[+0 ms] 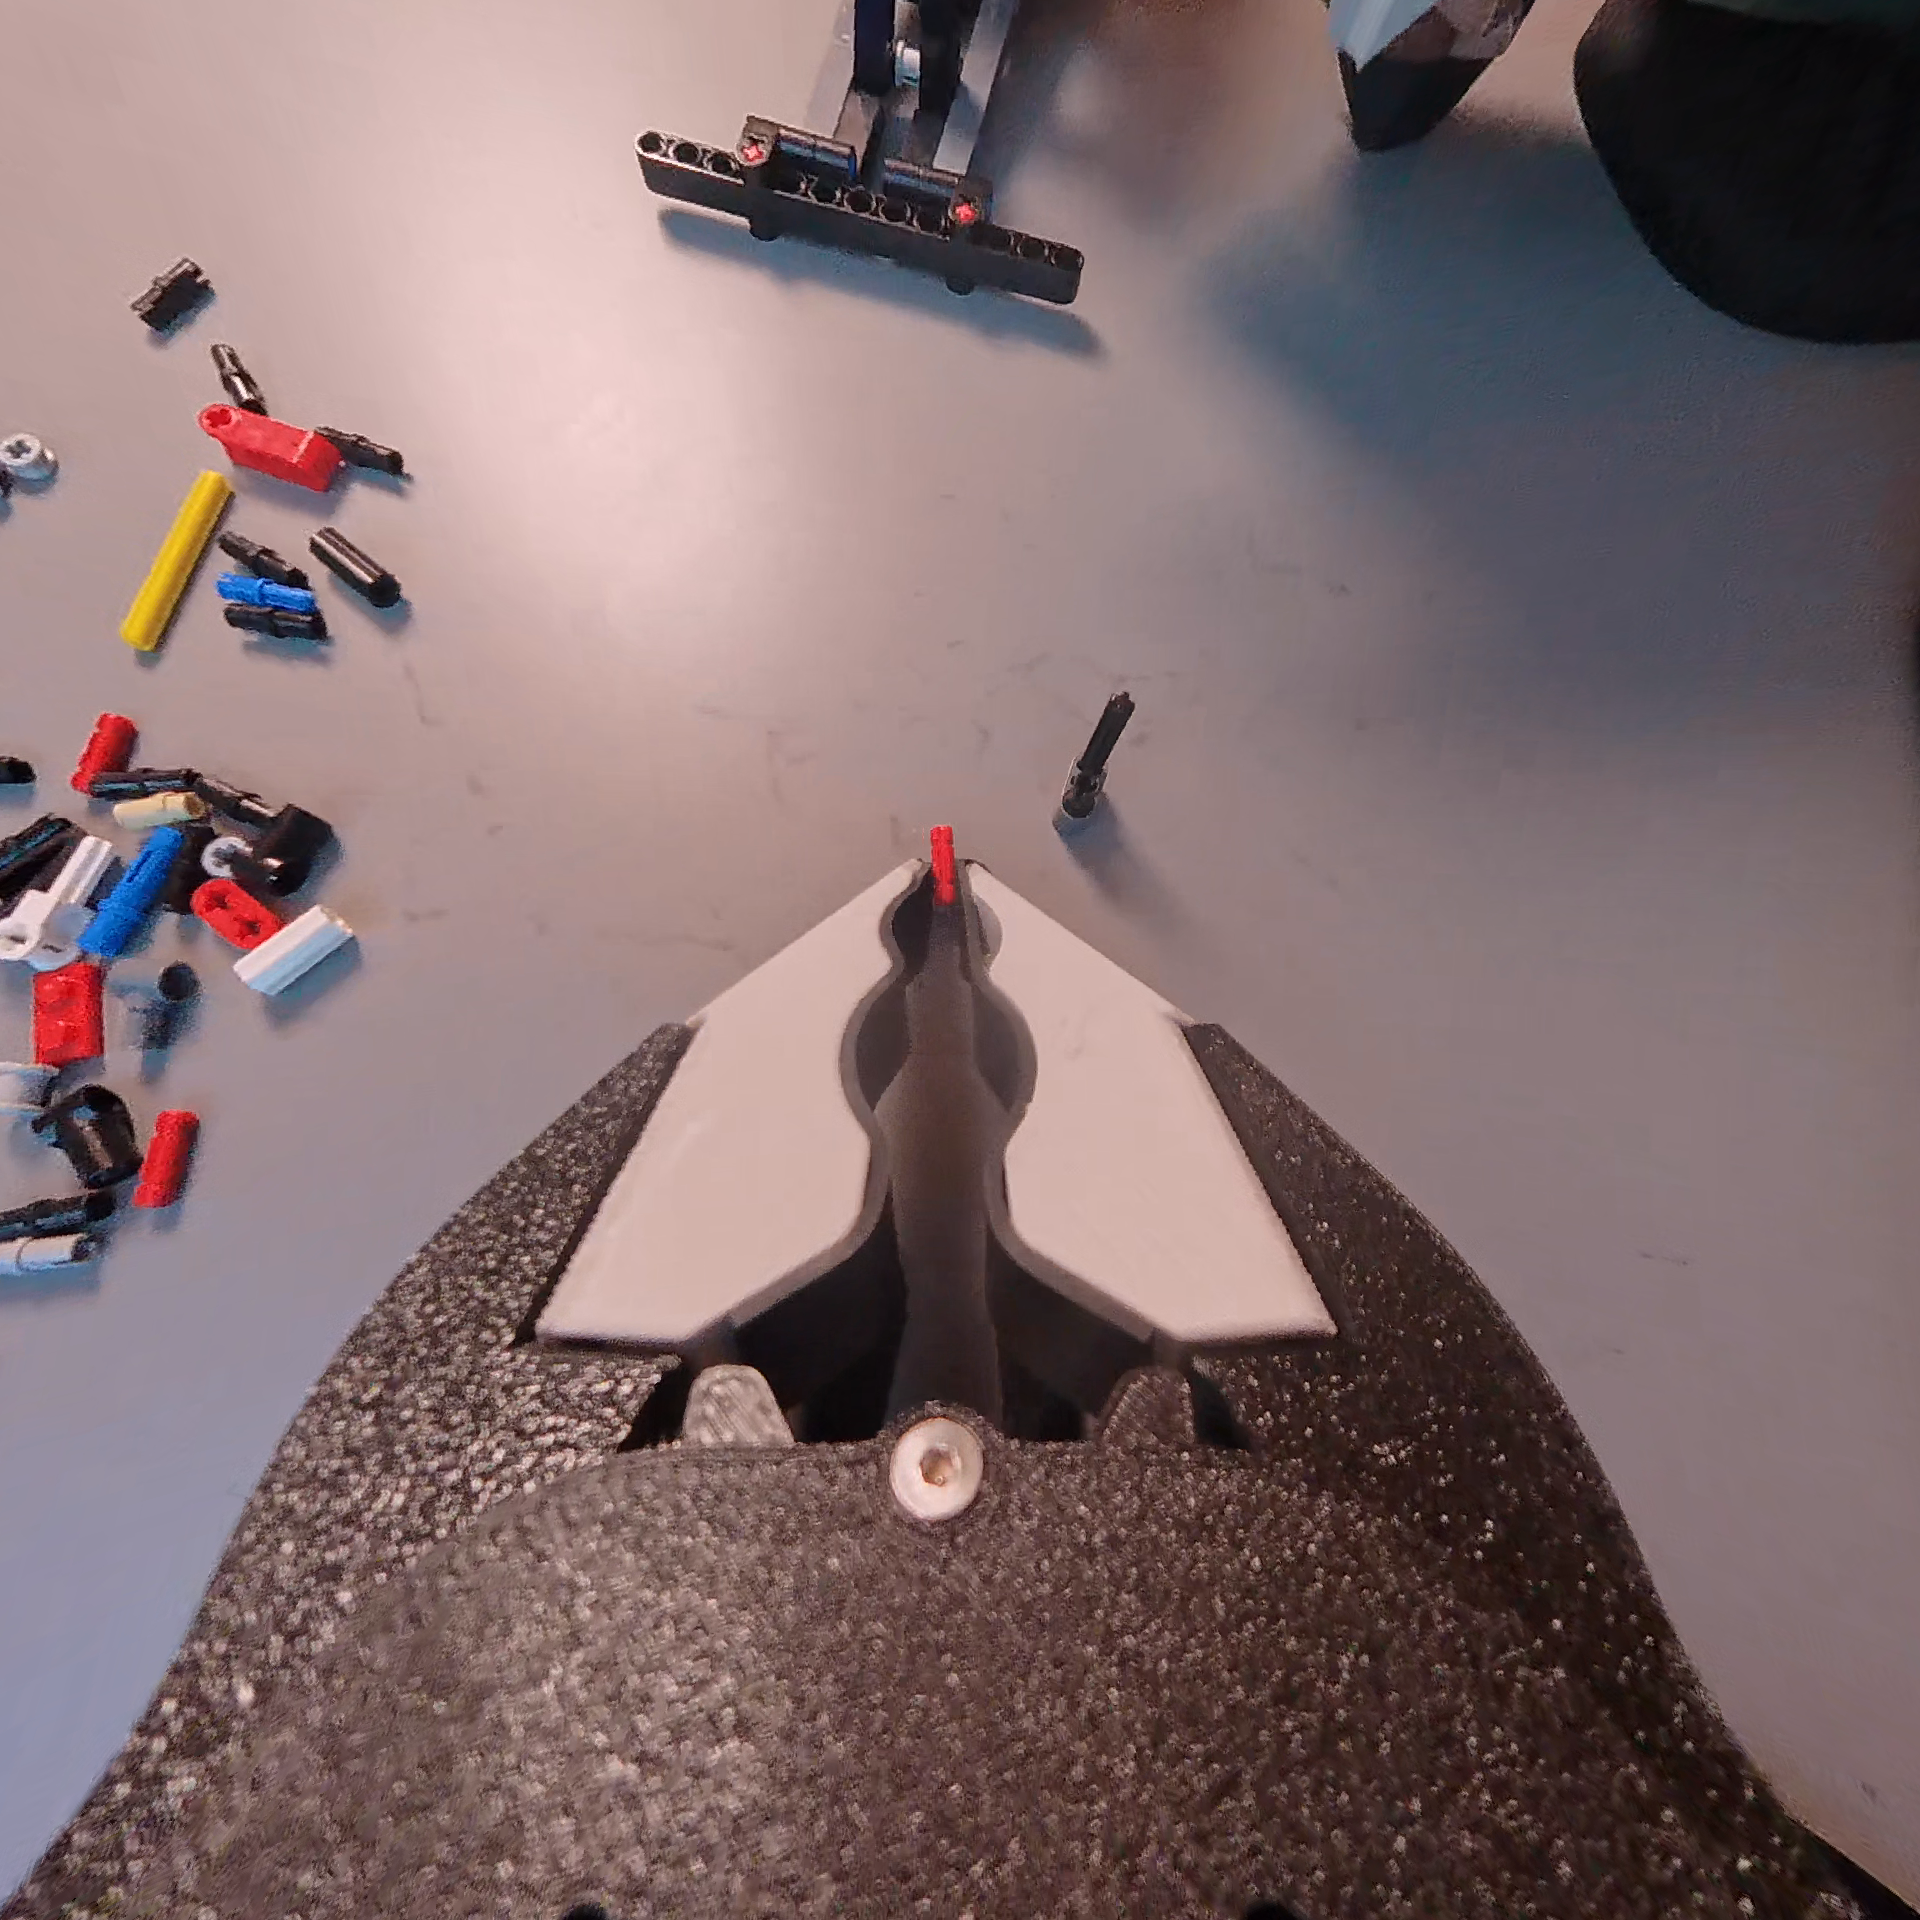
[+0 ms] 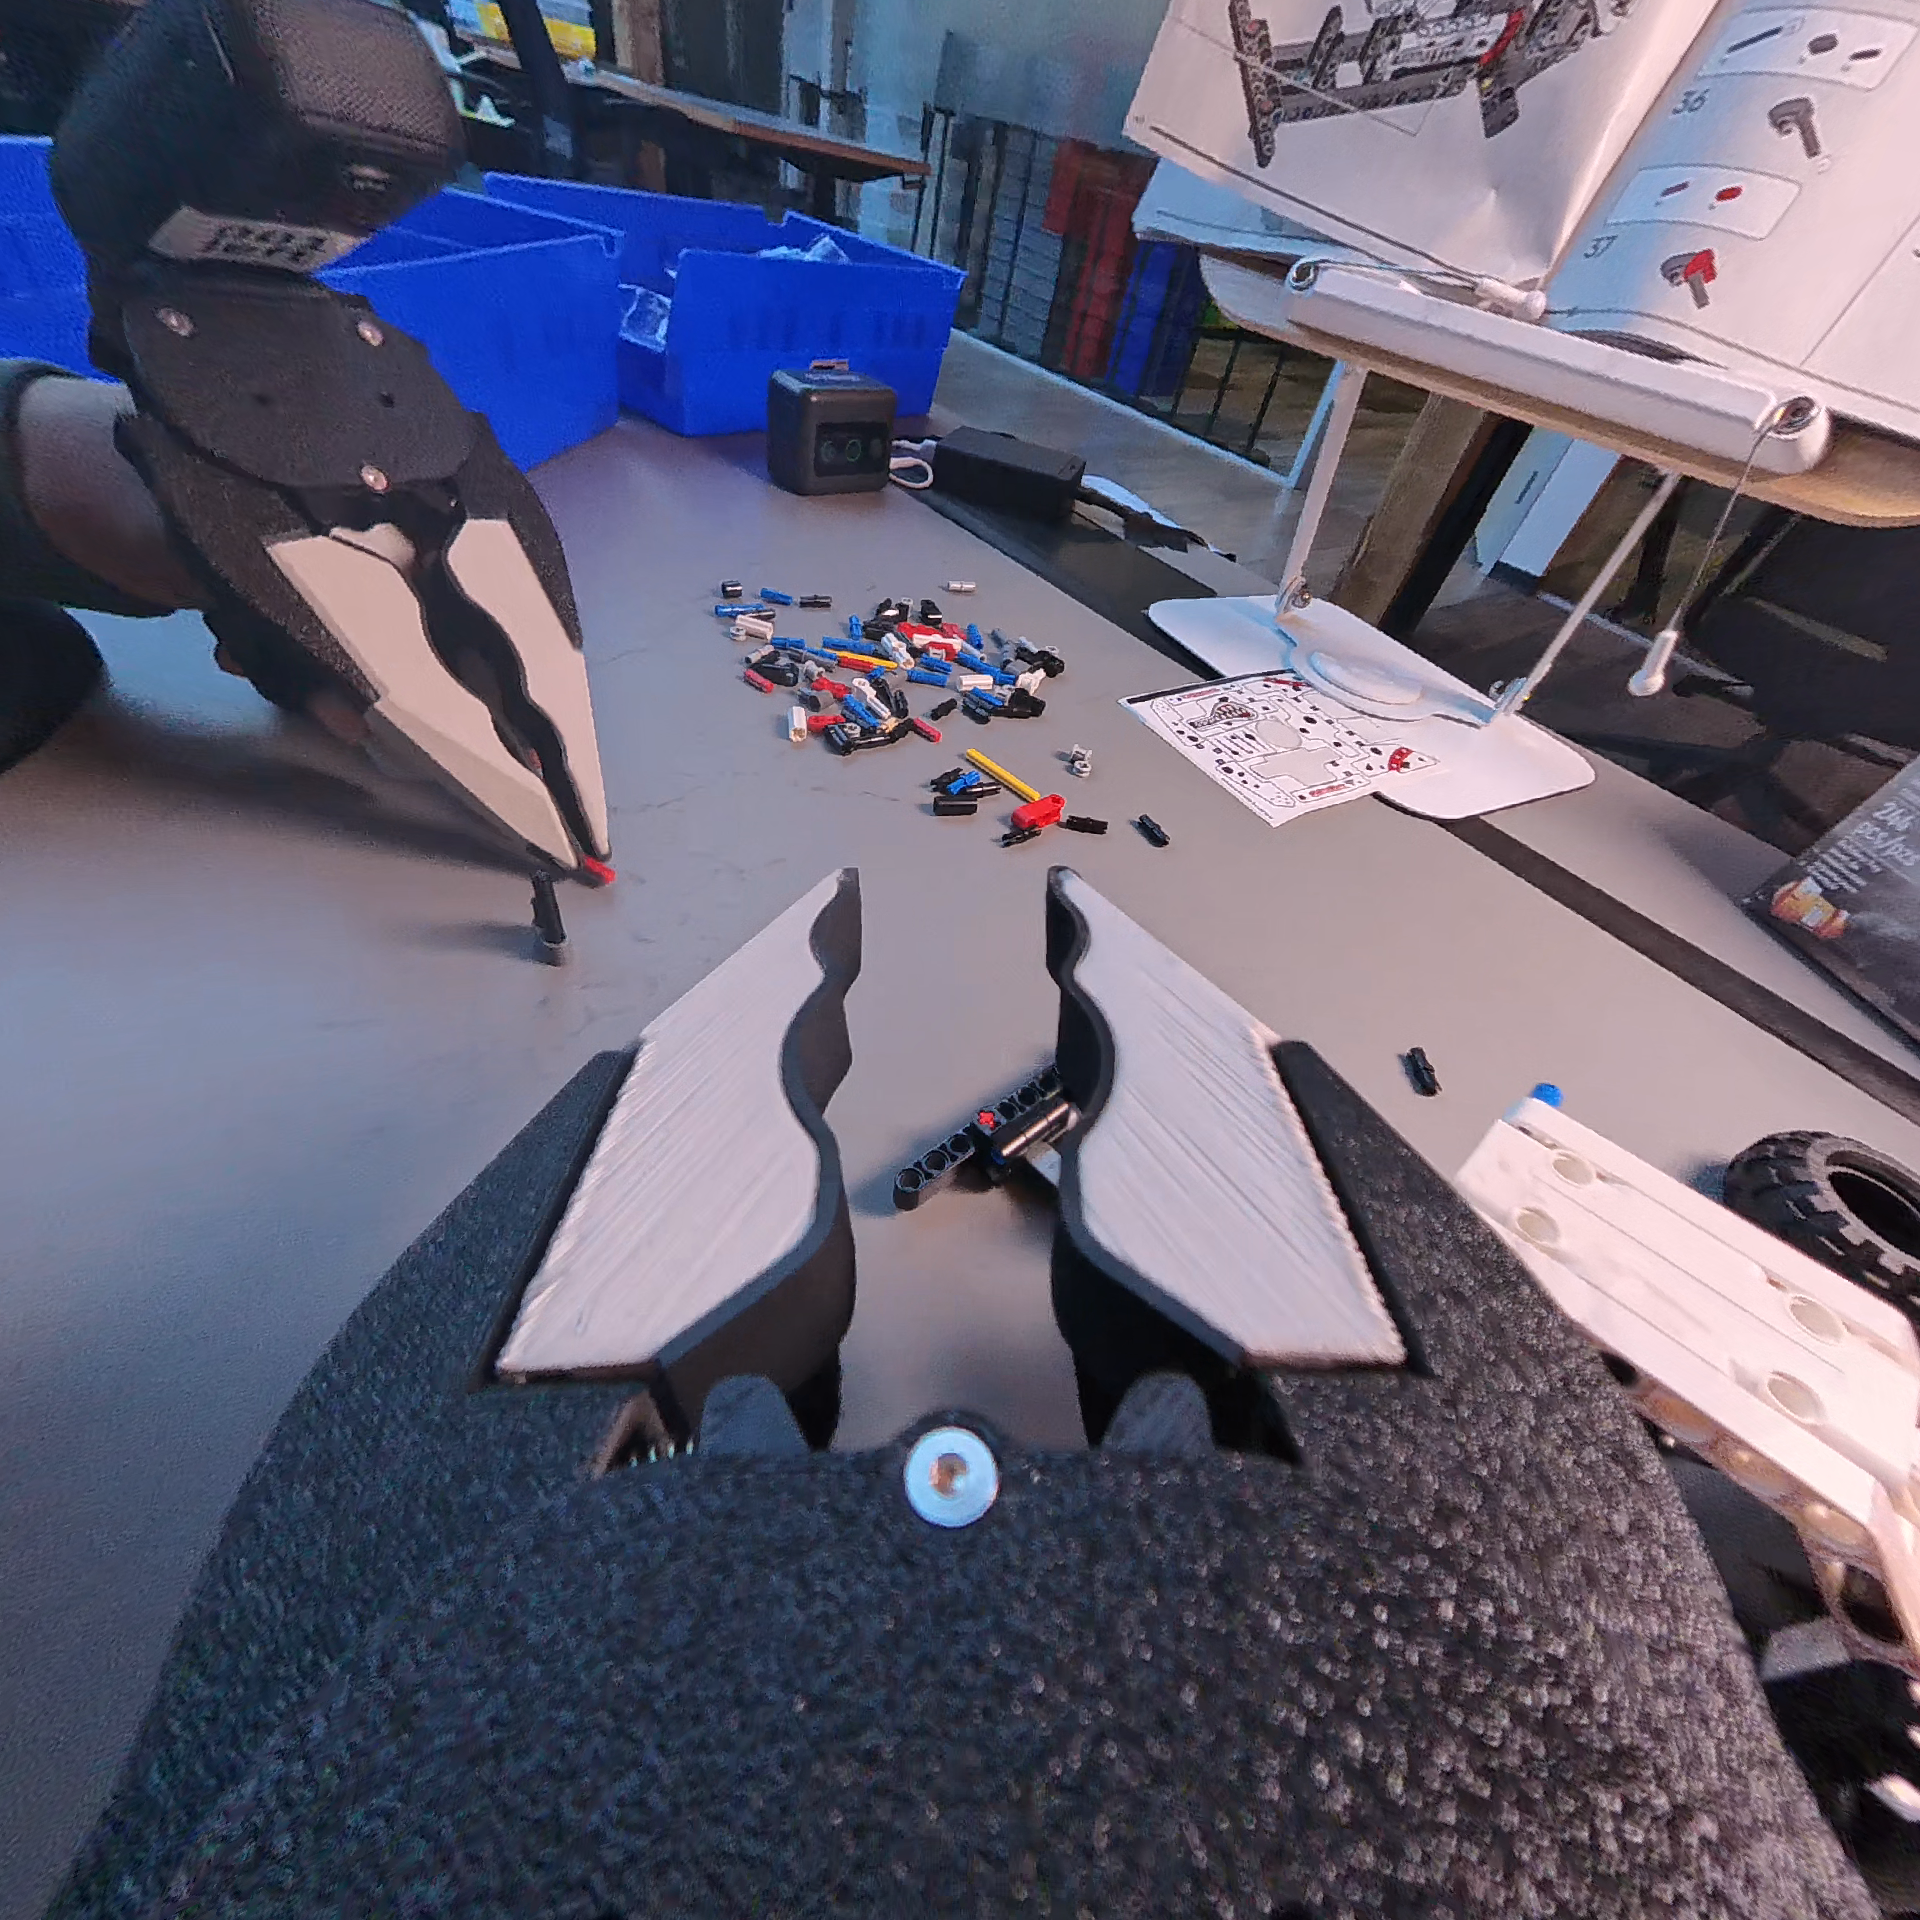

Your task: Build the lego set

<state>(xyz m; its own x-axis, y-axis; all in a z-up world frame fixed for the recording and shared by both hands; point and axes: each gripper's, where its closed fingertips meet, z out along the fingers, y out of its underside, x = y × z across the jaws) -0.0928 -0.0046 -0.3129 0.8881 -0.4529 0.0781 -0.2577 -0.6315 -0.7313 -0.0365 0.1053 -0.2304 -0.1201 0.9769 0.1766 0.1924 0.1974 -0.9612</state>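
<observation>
left gripper [image 1: 943,868] fingers [image 1: 831,966] pinch red pin [image 1: 942,860] at their tips.

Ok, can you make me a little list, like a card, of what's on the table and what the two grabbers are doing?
Left gripper: shut on a tiny red pin, tip near the table
Right gripper: open, holding nothing
Black pin: on the table, just right of the red pin
Black beam assembly: on the table ahead, with two red axle ends
Loose parts pile: red, blue, black, white, one yellow axle
Instruction booklet: open on a white stand
Blue bins: at the table's far side
</observation>
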